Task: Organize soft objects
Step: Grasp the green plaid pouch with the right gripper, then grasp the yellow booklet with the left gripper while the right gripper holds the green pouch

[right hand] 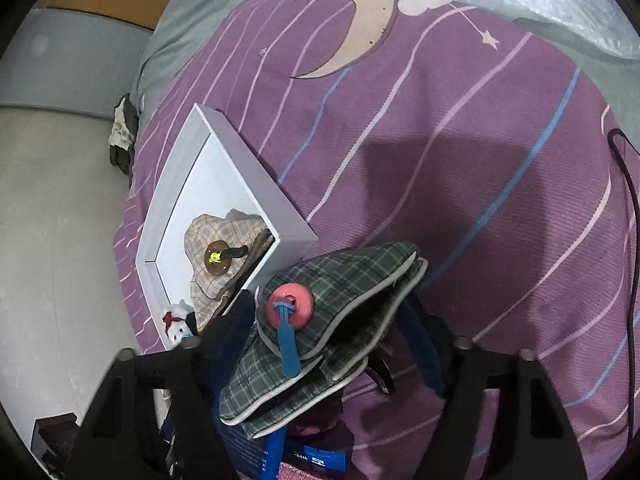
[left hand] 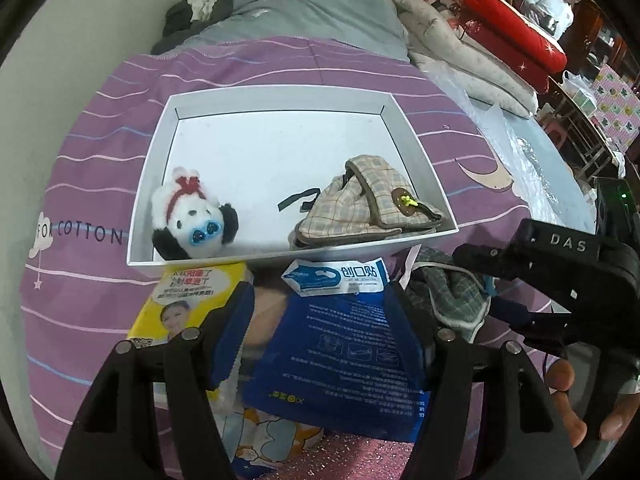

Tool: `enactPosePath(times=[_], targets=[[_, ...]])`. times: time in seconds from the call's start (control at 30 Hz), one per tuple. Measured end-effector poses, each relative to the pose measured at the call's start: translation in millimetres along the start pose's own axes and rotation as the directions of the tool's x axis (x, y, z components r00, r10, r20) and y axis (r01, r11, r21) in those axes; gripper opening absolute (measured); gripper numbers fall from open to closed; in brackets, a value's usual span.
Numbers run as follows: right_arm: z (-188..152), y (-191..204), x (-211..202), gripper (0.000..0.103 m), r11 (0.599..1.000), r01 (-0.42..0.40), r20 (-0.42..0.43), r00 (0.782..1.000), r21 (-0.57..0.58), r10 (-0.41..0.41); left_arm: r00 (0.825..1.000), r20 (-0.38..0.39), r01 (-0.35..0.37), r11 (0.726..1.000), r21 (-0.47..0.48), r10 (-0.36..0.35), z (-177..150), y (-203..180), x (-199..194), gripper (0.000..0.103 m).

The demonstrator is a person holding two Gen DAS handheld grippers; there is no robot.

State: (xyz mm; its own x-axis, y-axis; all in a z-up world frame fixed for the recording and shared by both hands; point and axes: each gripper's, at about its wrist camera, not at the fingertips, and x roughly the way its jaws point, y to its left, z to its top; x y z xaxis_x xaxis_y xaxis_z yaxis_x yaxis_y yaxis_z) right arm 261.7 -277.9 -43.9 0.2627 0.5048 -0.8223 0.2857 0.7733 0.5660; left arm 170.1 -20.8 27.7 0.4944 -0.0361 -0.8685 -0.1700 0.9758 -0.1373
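The green plaid fabric pouch with pale piping and a pink round button (right hand: 324, 320) sits between the blue-padded fingers of the right claw (right hand: 332, 320), which pinches it just off the near right corner of the shallow white cardboard box (right hand: 256, 184); a blue strap hangs from the button. In the left wrist view the same pouch (left hand: 444, 292) shows to the right of the box's near wall, with the black right claw body marked "DAS" beside it.

Inside the box (left hand: 420, 148), a beige plaid fabric pouch with a brown button (left hand: 368, 204) lies in the near right corner, its dark strap trailing left. A small black-and-white plush panda with a red bow and blue nose (left hand: 192, 220) rests in the near left corner, well apart from the beige pouch.

The left claw (left hand: 320, 300) hangs spread, gripping nothing, above a blue printed packet (left hand: 340, 348) that lies just before the box's near wall. A white-and-blue sachet (left hand: 336, 276) lies on the far edge of that packet, touching the box wall. A yellow printed packet (left hand: 188, 300) lies to its left.

Everything rests on a bed covered with a purple striped sheet (left hand: 80, 168). Grey bedding (left hand: 312, 12) and folded quilts (left hand: 460, 52) lie at the far end.
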Motion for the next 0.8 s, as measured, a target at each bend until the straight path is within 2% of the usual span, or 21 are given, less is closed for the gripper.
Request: enactPosePath(times=[0.1, 0.2, 0.3, 0.53, 0.8], targets=[[-1, -1, 2, 0.053, 1.000, -0.007, -0.004, 1.000, -0.004, 0.007, 1.000, -0.009, 0.005, 1.000, -0.002, -0.005, 0, 0, 2, 0.067], [-1, 1, 1, 0.051, 1.000, -0.011, 0.011, 1.000, -0.020, 0.011, 1.000, -0.012, 0.003, 1.000, 0.003, -0.003, 0, 0, 4, 0.067], [-2, 4, 0, 0.038, 0.999, -0.013, 0.019, 1.000, -0.040, 0.014, 1.000, -0.018, 0.006, 1.000, 0.000, -0.006, 0, 0, 5, 0.067], [-5, 10, -8, 0.031, 0.997, -0.046, 0.033, 0.998, -0.058, 0.048, 1.000, -0.013, 0.013, 1.000, -0.005, -0.013, 1, 1, 1, 0.067], [-14, 26, -39, 0.031, 0.990, -0.068, 0.099, 0.992, -0.127, 0.080, 0.999, 0.028, 0.016, 1.000, -0.005, -0.016, 0, 4, -19, 0.067]])
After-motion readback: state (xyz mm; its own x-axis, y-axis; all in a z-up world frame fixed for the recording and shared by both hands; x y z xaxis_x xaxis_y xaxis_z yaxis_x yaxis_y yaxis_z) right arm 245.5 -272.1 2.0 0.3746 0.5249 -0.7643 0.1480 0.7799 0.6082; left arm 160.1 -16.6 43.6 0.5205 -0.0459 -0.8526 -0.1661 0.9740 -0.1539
